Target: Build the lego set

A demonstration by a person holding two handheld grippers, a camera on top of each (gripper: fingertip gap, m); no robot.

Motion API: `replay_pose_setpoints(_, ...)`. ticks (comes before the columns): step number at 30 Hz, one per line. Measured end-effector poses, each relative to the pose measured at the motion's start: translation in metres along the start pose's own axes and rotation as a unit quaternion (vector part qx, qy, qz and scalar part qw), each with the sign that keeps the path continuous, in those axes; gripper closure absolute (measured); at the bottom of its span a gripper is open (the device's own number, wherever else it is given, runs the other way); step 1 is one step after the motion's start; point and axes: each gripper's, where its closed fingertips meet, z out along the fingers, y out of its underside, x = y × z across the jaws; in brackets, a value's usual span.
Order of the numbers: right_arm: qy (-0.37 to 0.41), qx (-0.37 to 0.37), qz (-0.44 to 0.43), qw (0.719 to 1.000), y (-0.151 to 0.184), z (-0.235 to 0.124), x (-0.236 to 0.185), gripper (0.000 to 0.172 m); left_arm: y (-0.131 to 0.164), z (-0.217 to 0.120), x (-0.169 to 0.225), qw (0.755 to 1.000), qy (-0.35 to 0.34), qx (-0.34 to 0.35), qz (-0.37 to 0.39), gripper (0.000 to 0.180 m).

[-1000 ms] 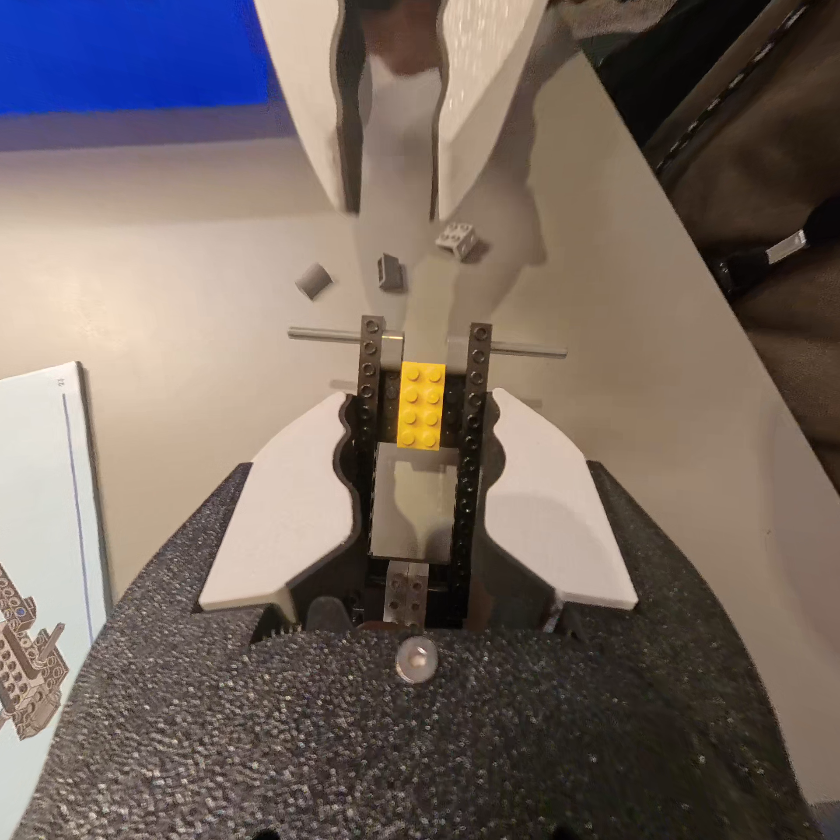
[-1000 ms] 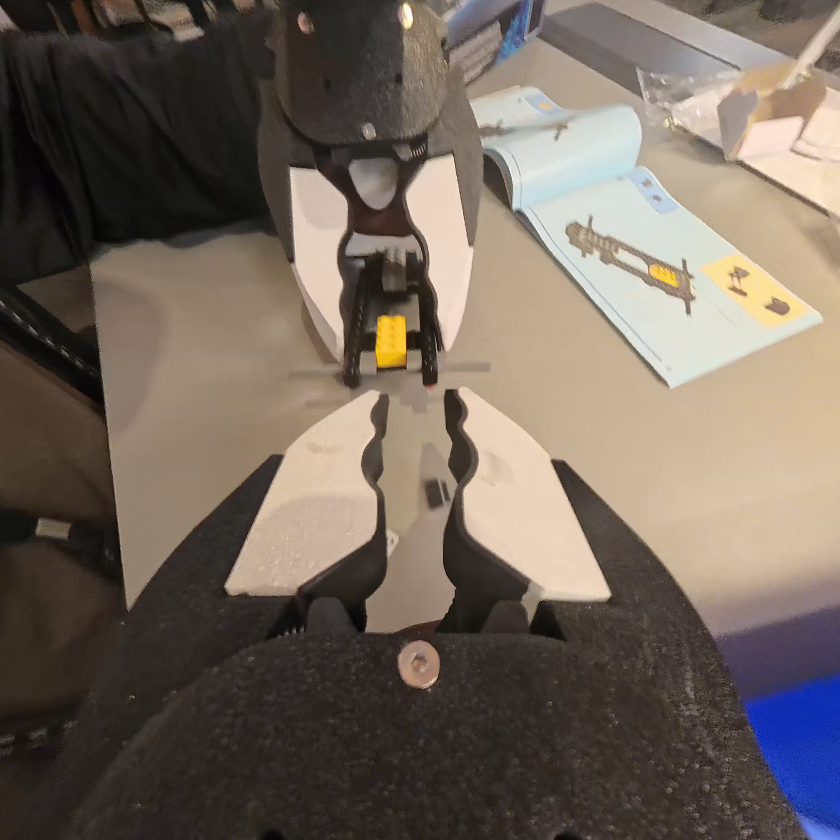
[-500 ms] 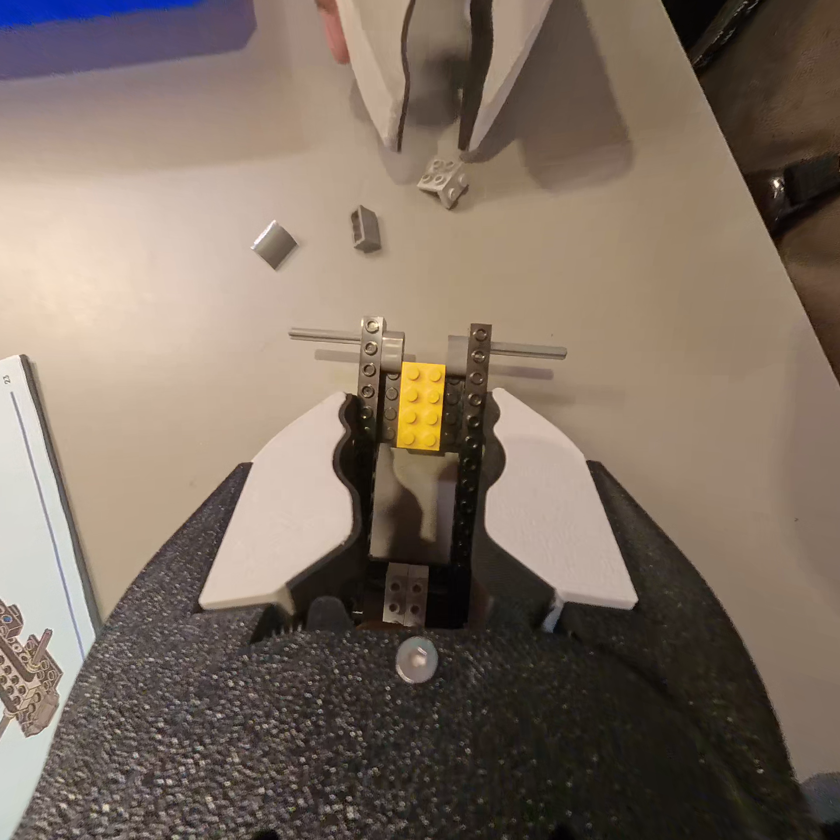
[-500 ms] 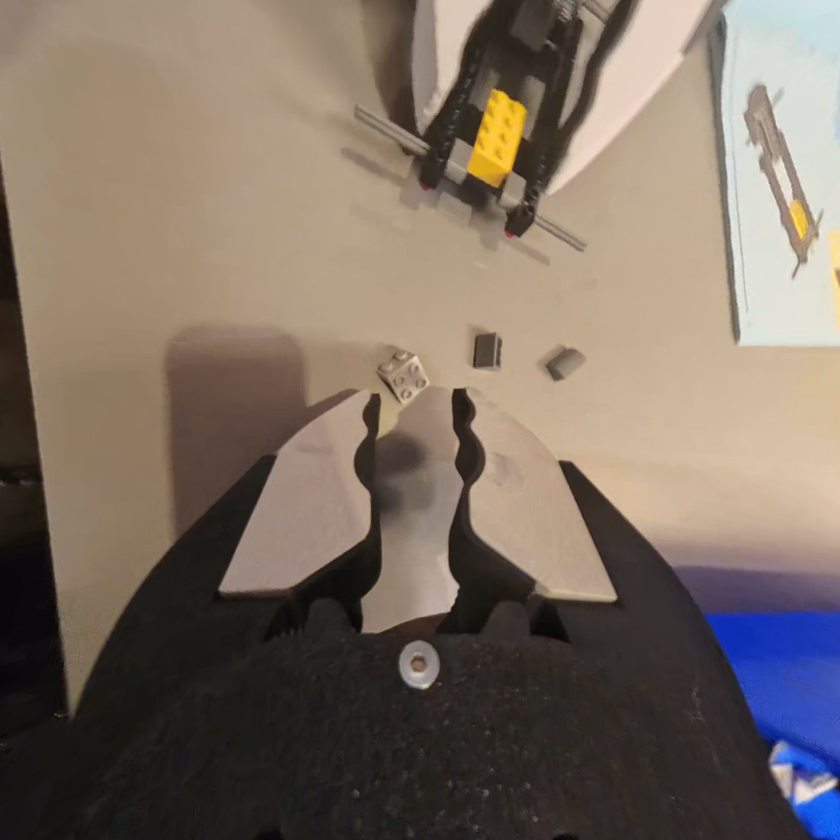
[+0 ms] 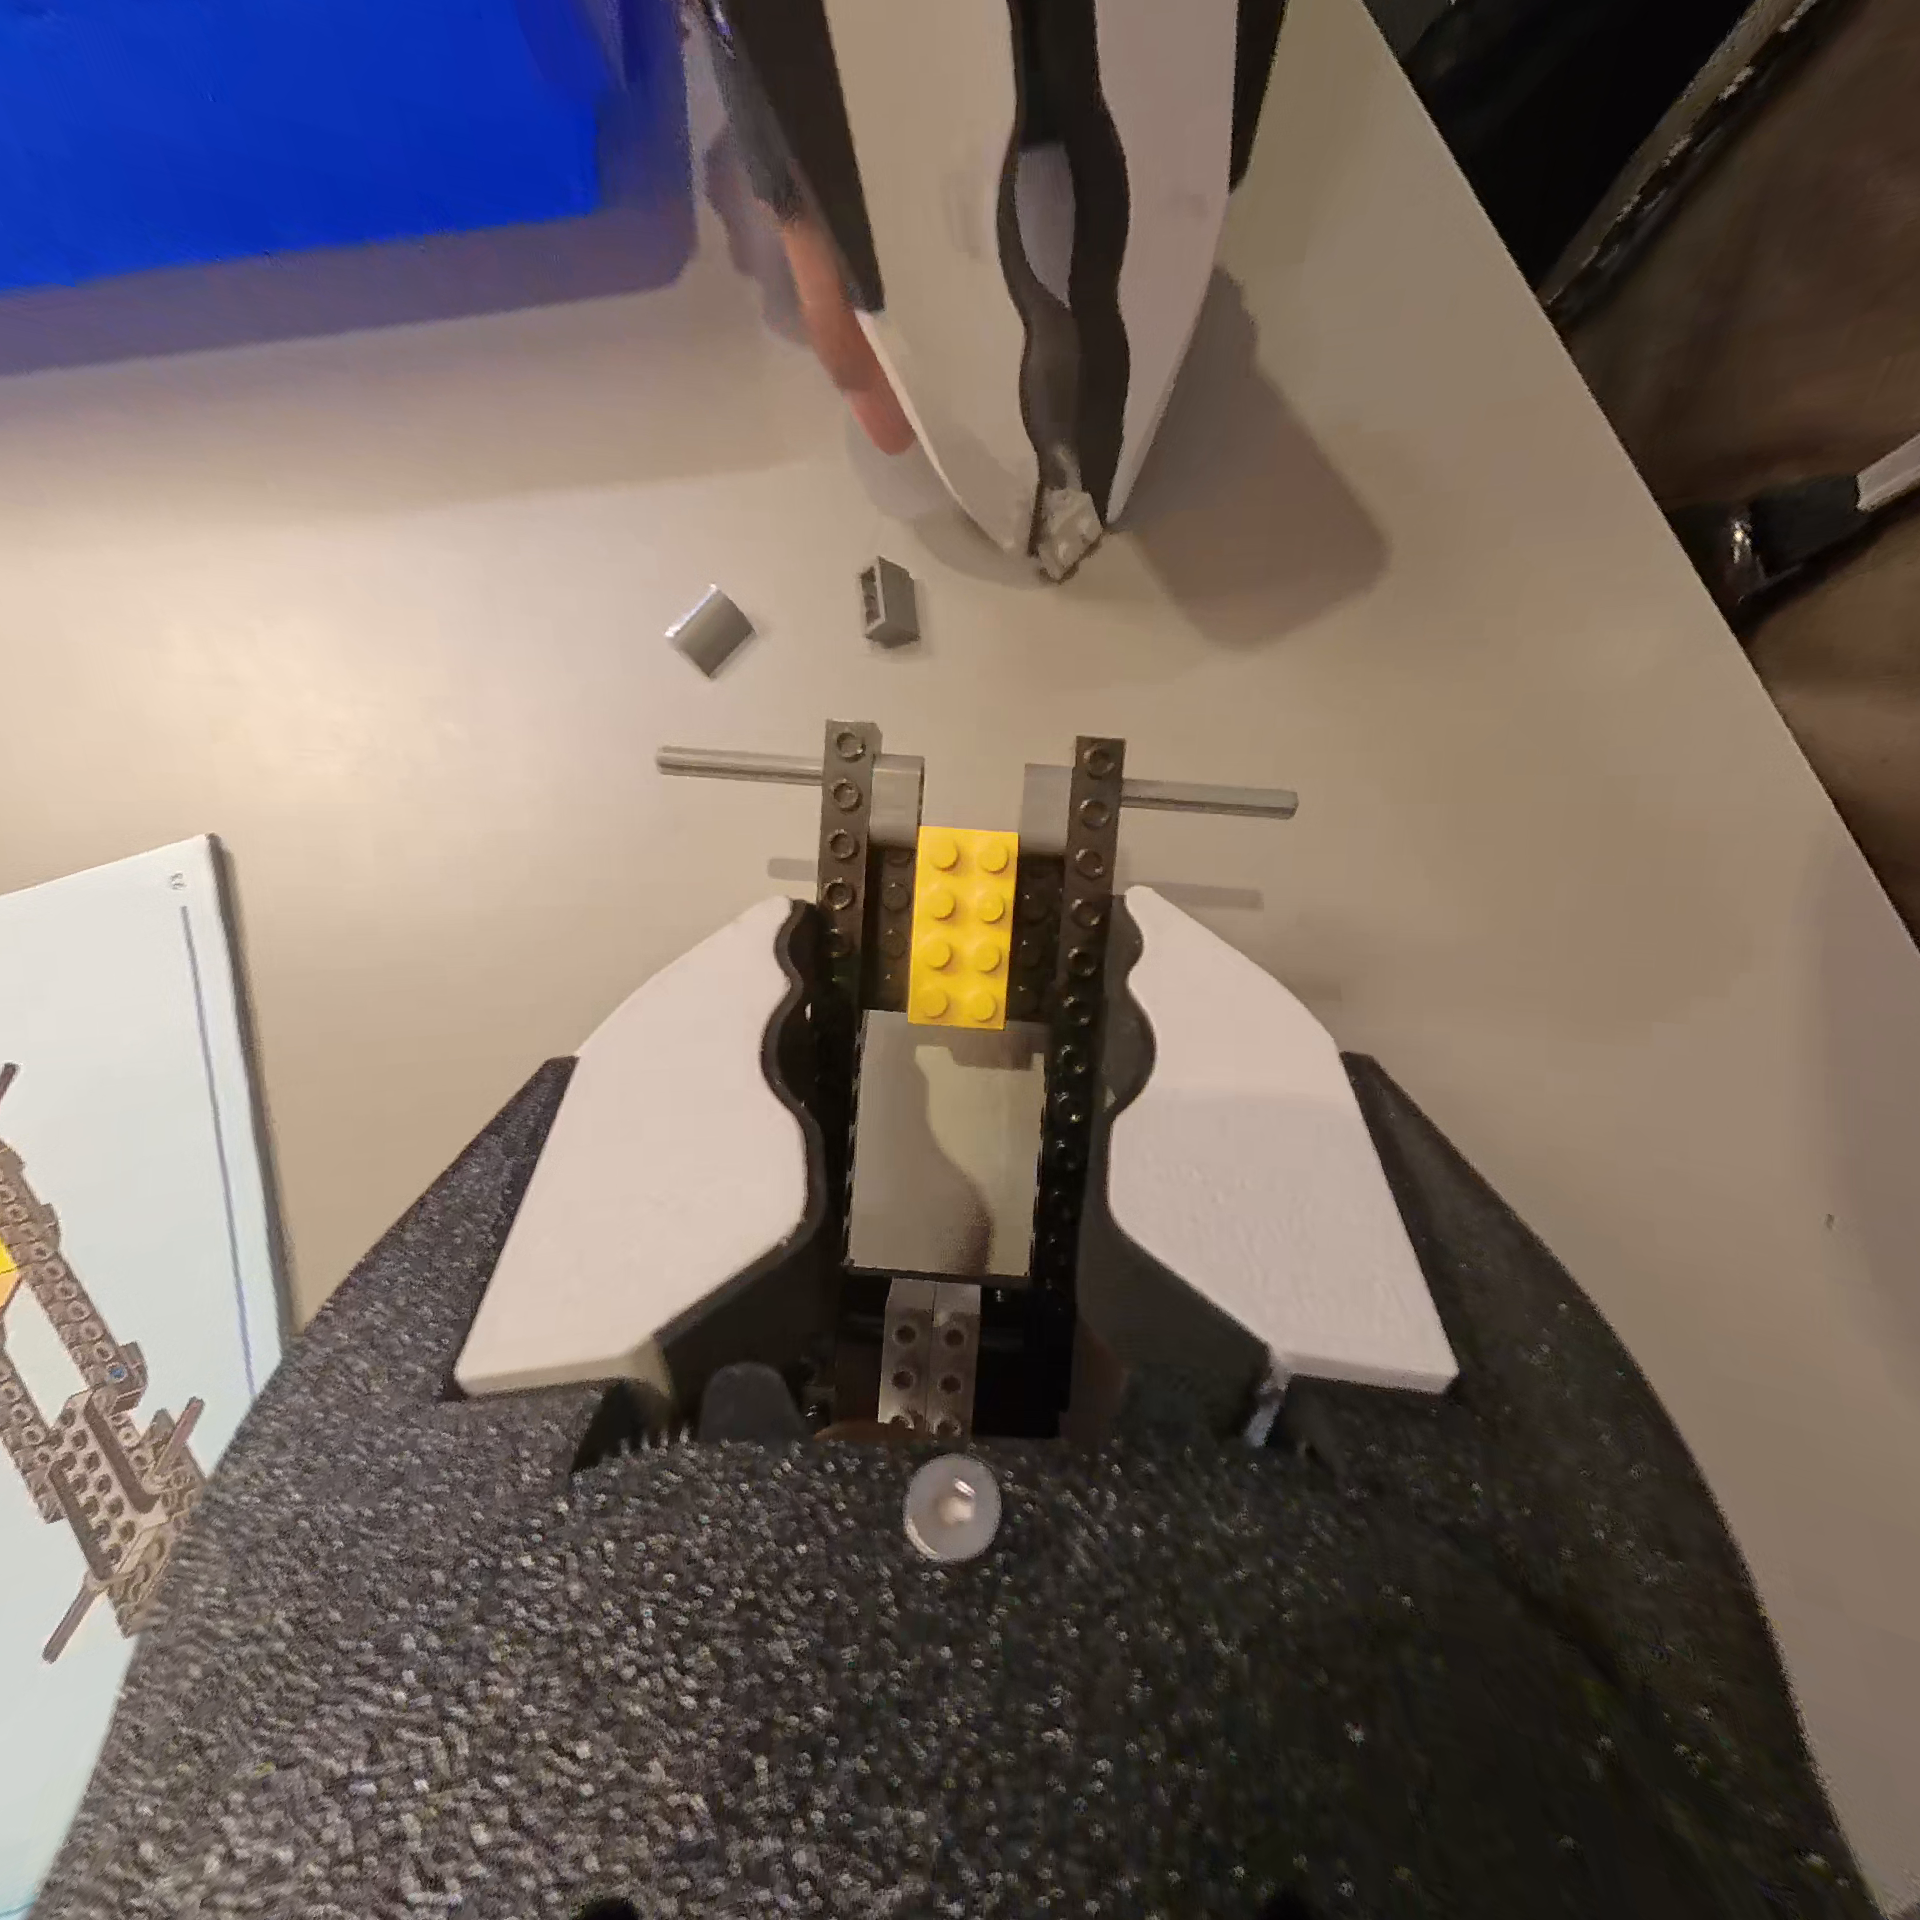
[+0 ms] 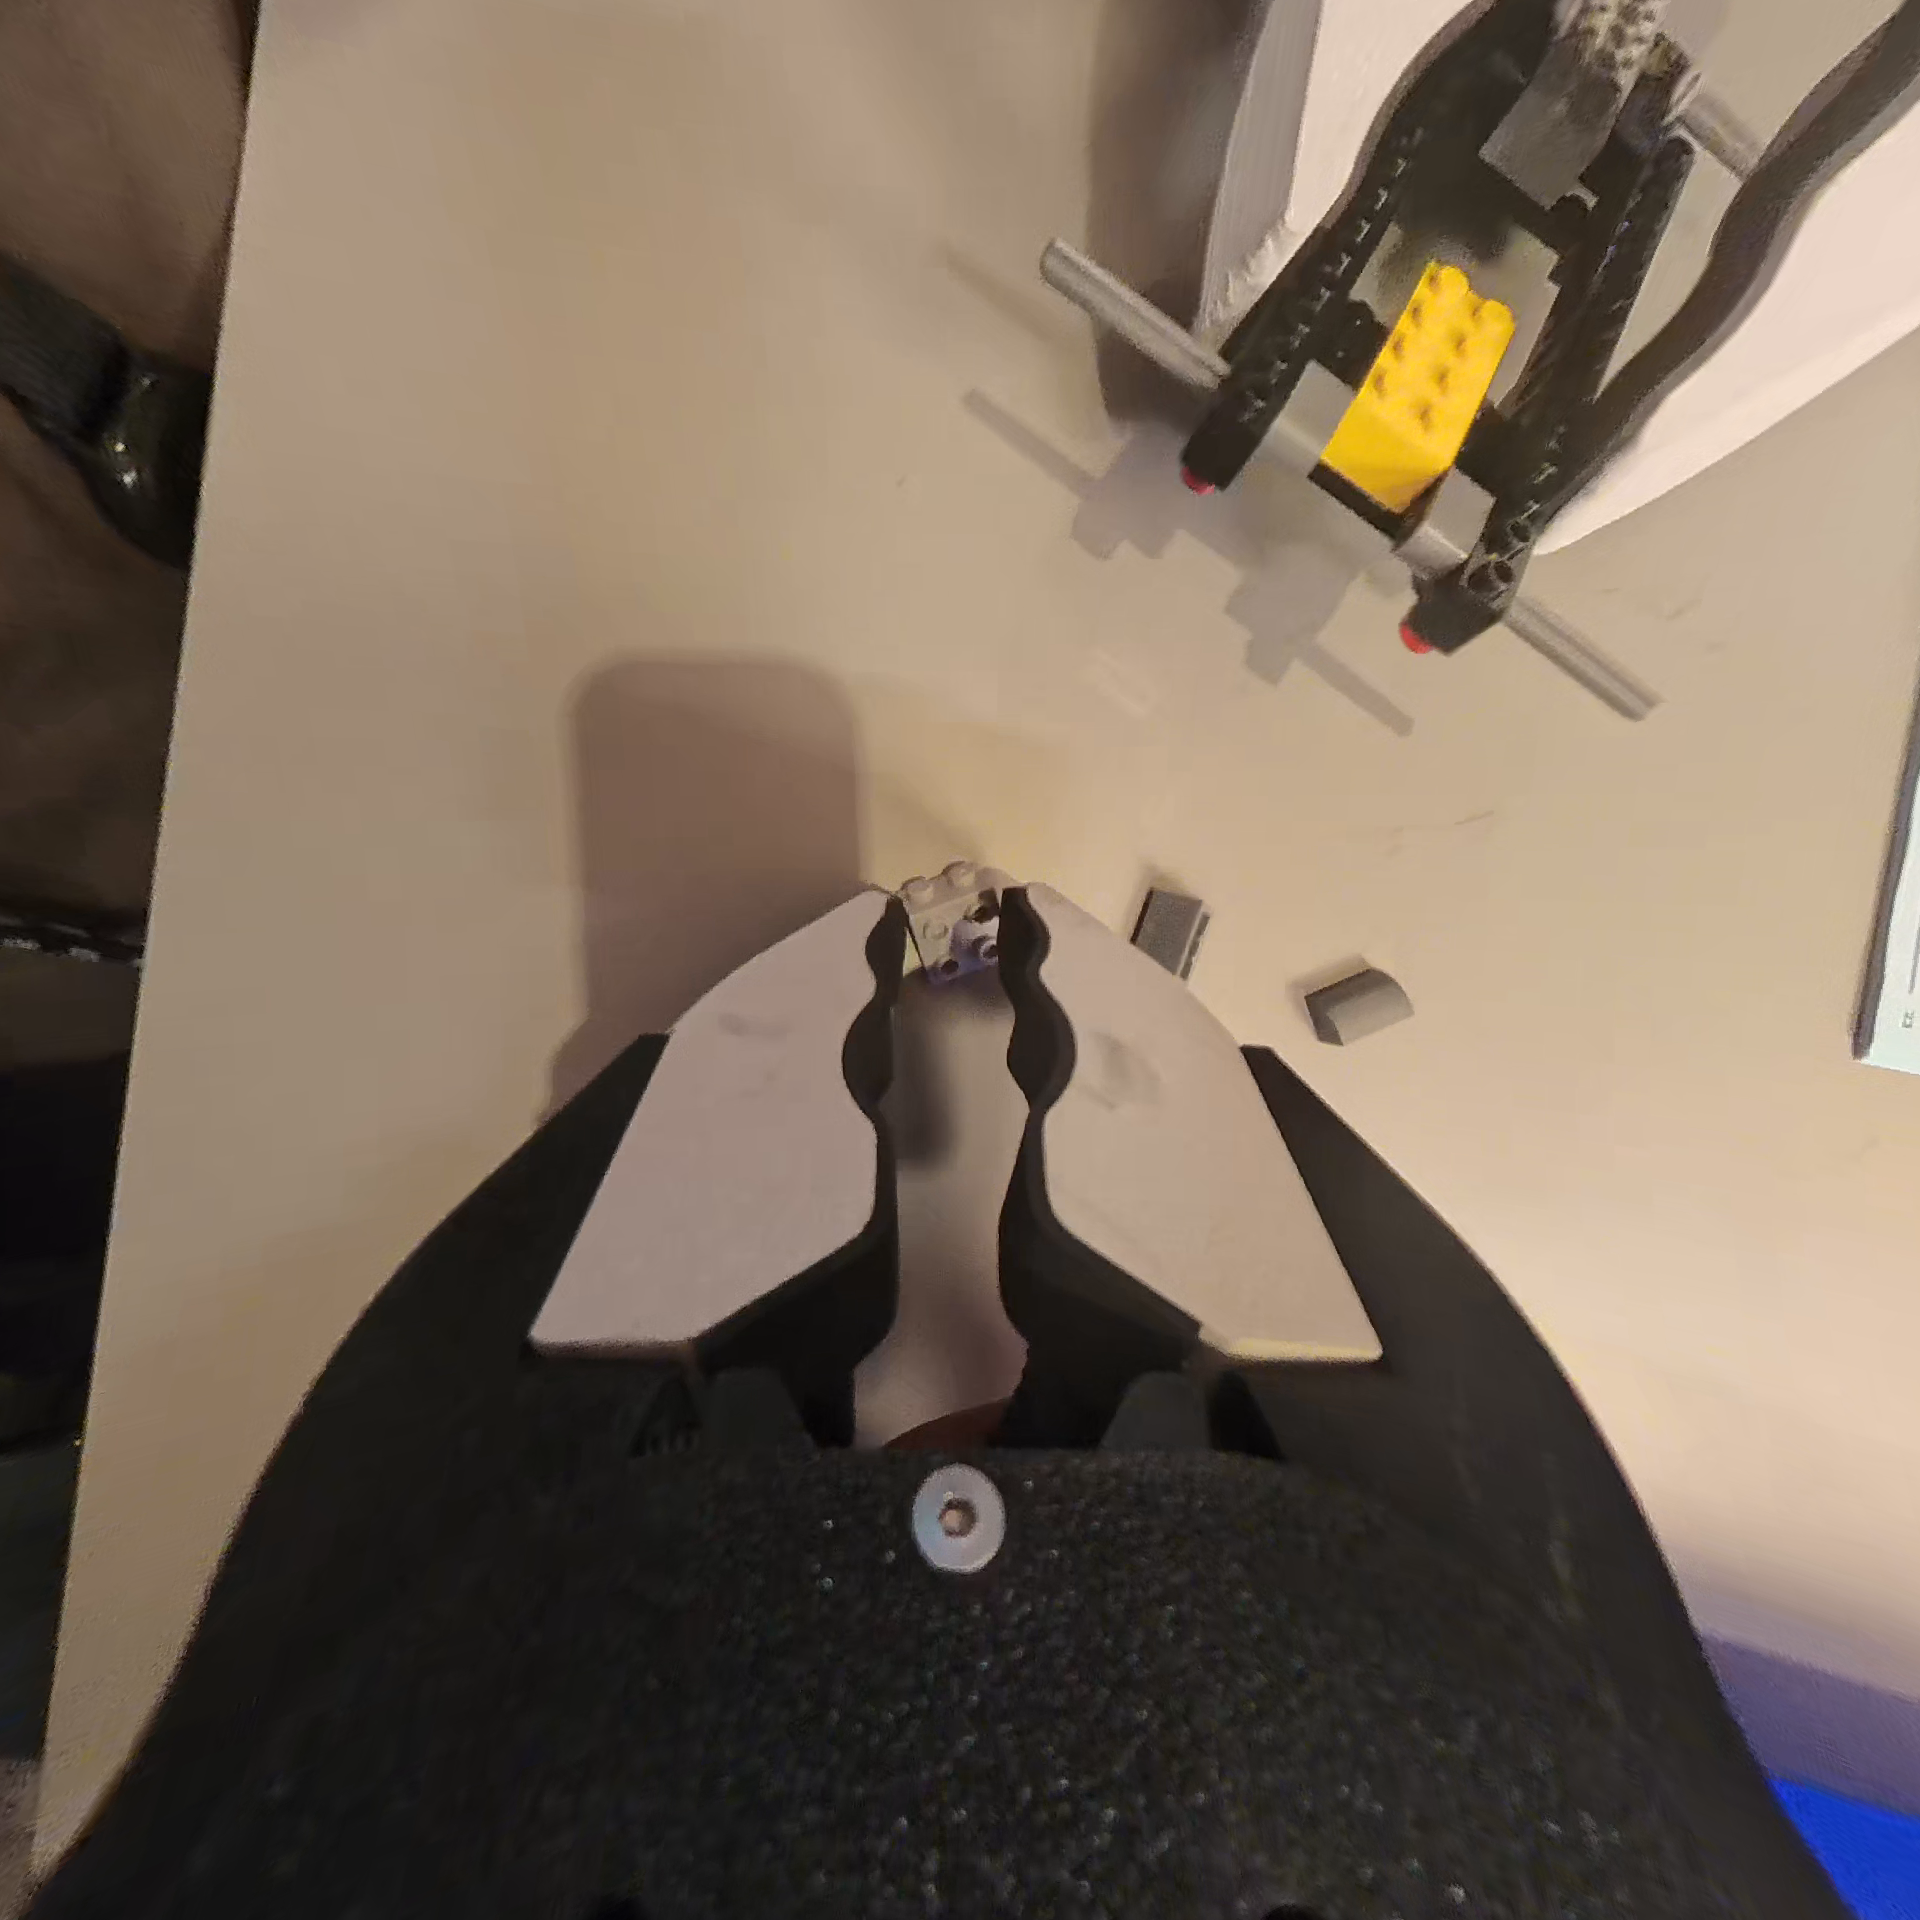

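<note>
Left gripper (image 5: 961, 914) clamps the black brick frame (image 5: 1091, 935) carrying a yellow brick (image 5: 961, 930). Beyond the frame, right gripper (image 6: 948, 914) pinches a light grey stud brick (image 6: 940, 920) on the table (image 6: 520, 416)

left wrist: steep, close over table (image 5: 312, 644) | right wrist: opposite-facing | shared: loose grey bricks (image 5: 888, 603)

The left gripper (image 5: 961, 914) has its jaws spread wide, while the right gripper (image 6: 951, 914), pointing down, has its jaws nearly closed.
</note>
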Motion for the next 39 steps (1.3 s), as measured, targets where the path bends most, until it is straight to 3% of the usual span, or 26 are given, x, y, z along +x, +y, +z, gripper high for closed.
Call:
replay_pose_setpoints(6, 0.053, 0.023, 0.068, 0.996, -0.006, -0.002, 0.021, 0.155, -0.006, -0.008, -0.014, 0.997, -0.060, 0.030, -0.022, 0.127)
replay_pose_setpoints(11, 0.104, 0.125, 0.170, 0.972, -0.040, -0.036, 0.059, 0.155, -0.025, -0.021, -0.032, 0.982, -0.156, 0.085, -0.059, 0.126)
replay_pose_setpoints(15, 0.131, 0.195, 0.176, 0.956, -0.071, -0.066, 0.081, 0.155, -0.036, -0.026, -0.038, 0.970, -0.205, 0.104, -0.073, 0.126)
replay_pose_setpoints(23, 0.131, 0.176, 0.138, 0.966, -0.085, -0.063, 0.089, 0.155, -0.045, -0.028, -0.037, 0.964, -0.213, 0.115, -0.110, 0.126)
replay_pose_setpoints(39, 0.122, 0.199, 0.145, 0.962, -0.084, -0.047, 0.093, 0.155, -0.038, -0.025, -0.033, 0.967, -0.189, 0.094, -0.142, 0.126)
